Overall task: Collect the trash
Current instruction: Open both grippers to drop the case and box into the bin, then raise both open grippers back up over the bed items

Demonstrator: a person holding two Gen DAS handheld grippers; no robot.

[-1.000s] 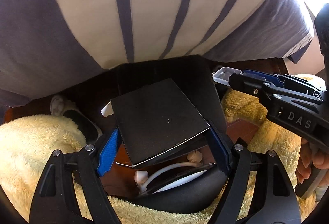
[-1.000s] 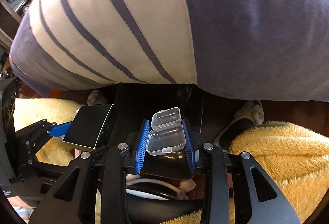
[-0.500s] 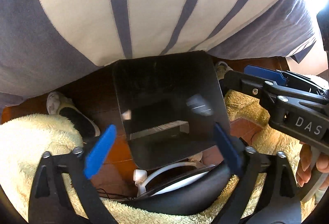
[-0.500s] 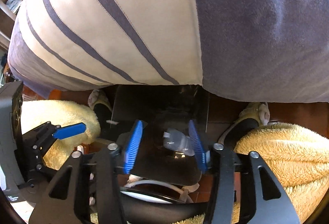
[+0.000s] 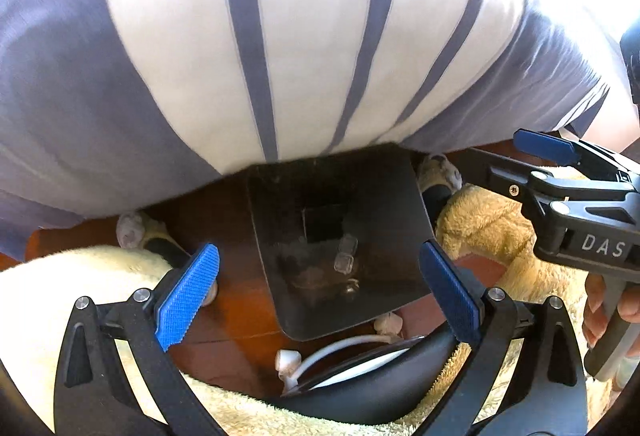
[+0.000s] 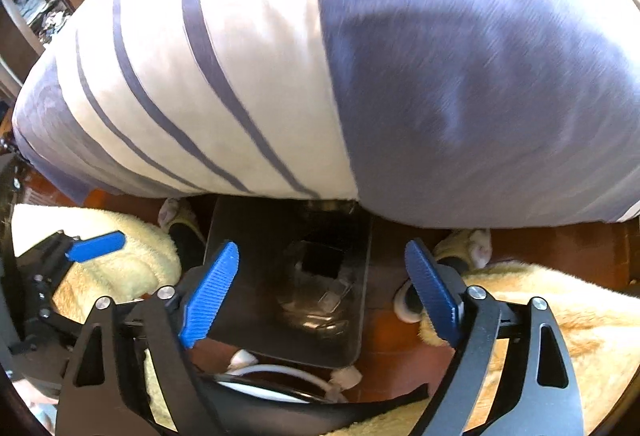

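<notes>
A black bin stands on the wooden floor right under both grippers. Inside it lie a flat black box and a small clear plastic case. My left gripper hangs above the bin, open wide, with nothing between its blue pads. In the right wrist view the same bin holds the black box and the clear case. The jaws of my right gripper are opening, with nothing between them. Each gripper shows at the edge of the other's view.
A person's striped shirt fills the upper half of both views. Slippered feet flank the bin. Yellow fleece lies on both sides. A white cable and a black curved part sit just below the bin.
The black box left my left gripper and the clear case left my right gripper; both now lie in the bin. Both pairs of jaws spread wide and rose a little.
</notes>
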